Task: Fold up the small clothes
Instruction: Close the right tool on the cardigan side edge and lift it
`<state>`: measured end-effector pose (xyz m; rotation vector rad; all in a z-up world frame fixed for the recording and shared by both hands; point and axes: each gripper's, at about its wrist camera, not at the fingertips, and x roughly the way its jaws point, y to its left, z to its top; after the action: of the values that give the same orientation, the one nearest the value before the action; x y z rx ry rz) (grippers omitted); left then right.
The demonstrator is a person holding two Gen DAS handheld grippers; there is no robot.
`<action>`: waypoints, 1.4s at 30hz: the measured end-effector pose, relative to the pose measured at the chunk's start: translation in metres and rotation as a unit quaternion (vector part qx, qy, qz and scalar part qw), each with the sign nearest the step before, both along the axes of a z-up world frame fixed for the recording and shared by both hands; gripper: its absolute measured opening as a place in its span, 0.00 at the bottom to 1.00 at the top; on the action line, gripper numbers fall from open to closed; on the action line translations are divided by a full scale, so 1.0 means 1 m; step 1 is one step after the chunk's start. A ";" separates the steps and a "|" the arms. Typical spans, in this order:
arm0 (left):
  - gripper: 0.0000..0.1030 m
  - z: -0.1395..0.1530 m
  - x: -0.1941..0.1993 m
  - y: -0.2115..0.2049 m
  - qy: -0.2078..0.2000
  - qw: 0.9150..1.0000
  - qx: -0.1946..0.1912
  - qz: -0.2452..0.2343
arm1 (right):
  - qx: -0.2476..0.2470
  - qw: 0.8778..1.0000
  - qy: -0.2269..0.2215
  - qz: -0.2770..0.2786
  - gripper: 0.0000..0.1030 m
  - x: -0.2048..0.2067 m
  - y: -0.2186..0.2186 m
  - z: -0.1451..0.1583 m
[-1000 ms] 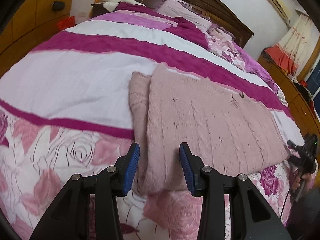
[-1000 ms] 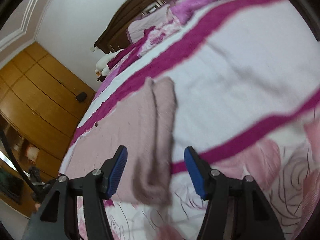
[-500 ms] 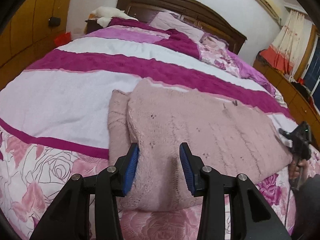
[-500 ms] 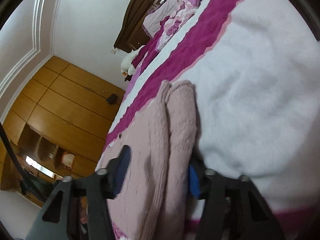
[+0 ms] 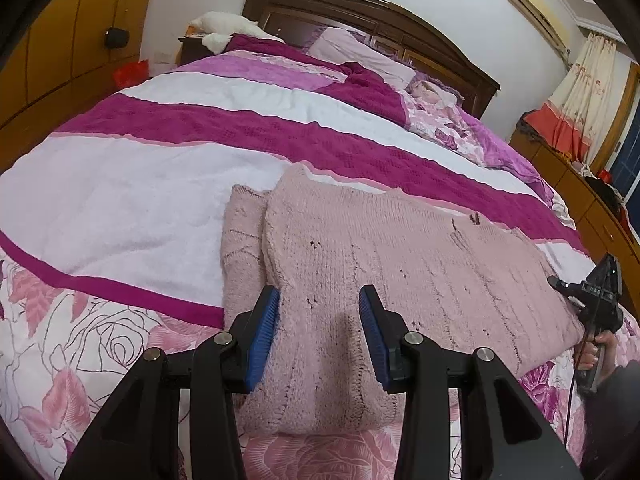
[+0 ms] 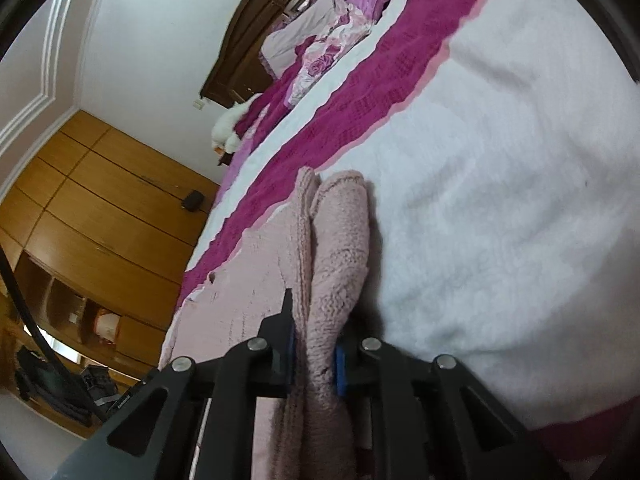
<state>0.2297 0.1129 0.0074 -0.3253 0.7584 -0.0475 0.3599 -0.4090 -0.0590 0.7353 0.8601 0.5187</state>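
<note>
A pale pink knitted sweater (image 5: 400, 264) lies flat on the bed, with a folded sleeve strip (image 5: 242, 248) along its left edge. My left gripper (image 5: 319, 336) is open, its blue pads either side of the sweater's near edge. In the right wrist view, my right gripper (image 6: 314, 356) is shut on the sweater's rolled side edge (image 6: 340, 248), which sticks up between the blue pads. The right gripper also shows in the left wrist view (image 5: 596, 300) at the sweater's far right corner.
The bed has a white and magenta striped blanket (image 5: 120, 200) over a rose-print cover (image 5: 80, 344). A dark wooden headboard (image 5: 360, 12) and pillows are at the far end. Wooden wardrobes (image 6: 100, 208) stand along the wall. A low cabinet (image 5: 580, 184) runs along the bed's right side.
My right gripper has moved onto the sweater's side edge and closed on it. My left gripper has moved forward over the sweater's near edge, staying open.
</note>
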 end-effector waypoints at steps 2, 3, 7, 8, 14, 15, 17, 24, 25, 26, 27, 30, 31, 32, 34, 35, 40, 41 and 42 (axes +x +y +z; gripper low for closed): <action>0.17 0.003 0.000 0.000 -0.003 1.000 0.006 -0.001 | -0.014 1.000 0.009 -0.006 0.14 0.001 0.004 0.014; 0.17 0.006 -0.001 -0.001 -0.006 1.000 0.013 -0.002 | -0.014 1.000 0.017 -0.009 0.14 0.002 0.006 0.021; 0.17 0.016 -0.006 -0.001 -0.026 0.999 0.044 0.005 | -0.041 0.999 0.023 -0.008 0.14 0.001 0.018 0.055; 0.16 0.018 -0.008 0.001 -0.033 0.998 0.048 0.006 | -0.048 0.999 0.023 -0.008 0.14 0.001 0.022 0.064; 0.17 0.021 -0.010 0.015 -0.028 0.999 0.039 0.005 | -0.100 0.994 0.041 -0.023 0.14 0.000 0.055 0.104; 0.17 0.022 -0.010 0.018 -0.028 0.999 0.032 0.005 | -0.108 0.993 0.041 -0.023 0.14 0.000 0.059 0.108; 0.16 0.023 -0.010 0.024 -0.029 0.999 0.015 0.007 | -0.126 0.991 0.045 -0.027 0.14 0.001 0.070 0.118; 0.17 0.025 -0.013 0.031 -0.029 0.998 0.047 0.015 | -0.171 0.983 0.052 -0.033 0.14 0.001 0.100 0.144; 0.17 0.026 -0.014 0.032 -0.030 0.998 0.049 0.012 | -0.178 0.982 0.051 -0.033 0.14 0.001 0.106 0.149; 0.17 0.026 -0.014 0.034 -0.030 0.998 0.049 0.011 | -0.184 0.981 0.052 -0.036 0.14 0.001 0.111 0.154; 0.17 0.025 -0.015 0.036 -0.029 0.998 0.049 0.013 | -0.188 0.980 0.052 -0.037 0.14 0.001 0.116 0.158; 0.17 0.024 -0.016 0.047 -0.023 0.999 0.035 0.024 | -0.205 0.977 0.054 -0.037 0.14 0.001 0.136 0.171; 0.17 0.023 -0.016 0.051 -0.021 0.999 0.026 0.028 | -0.207 0.976 0.054 -0.036 0.14 0.000 0.142 0.174; 0.17 0.023 -0.017 0.053 -0.021 0.999 0.020 0.028 | -0.209 0.976 0.052 -0.034 0.14 -0.001 0.148 0.176; 0.17 0.024 -0.018 0.056 -0.022 0.999 0.016 0.029 | -0.222 0.973 0.049 -0.030 0.14 -0.002 0.163 0.181; 0.17 0.026 -0.019 0.056 -0.024 0.999 0.020 0.029 | -0.230 0.972 0.049 -0.028 0.14 -0.002 0.172 0.183; 0.17 0.028 -0.022 0.056 -0.027 0.999 0.020 0.024 | -0.244 0.968 0.056 -0.022 0.14 -0.002 0.205 0.185; 0.17 0.029 -0.022 0.057 -0.027 0.999 0.021 0.026 | -0.247 0.967 0.058 -0.021 0.14 -0.002 0.210 0.185; 0.17 0.029 -0.023 0.057 -0.028 0.999 0.022 0.026 | -0.250 0.966 0.059 -0.018 0.14 -0.001 0.219 0.186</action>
<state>0.2066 0.1702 0.0364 -0.3013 0.6951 0.0089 0.3588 -0.1904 0.1269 0.3172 1.0347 0.2089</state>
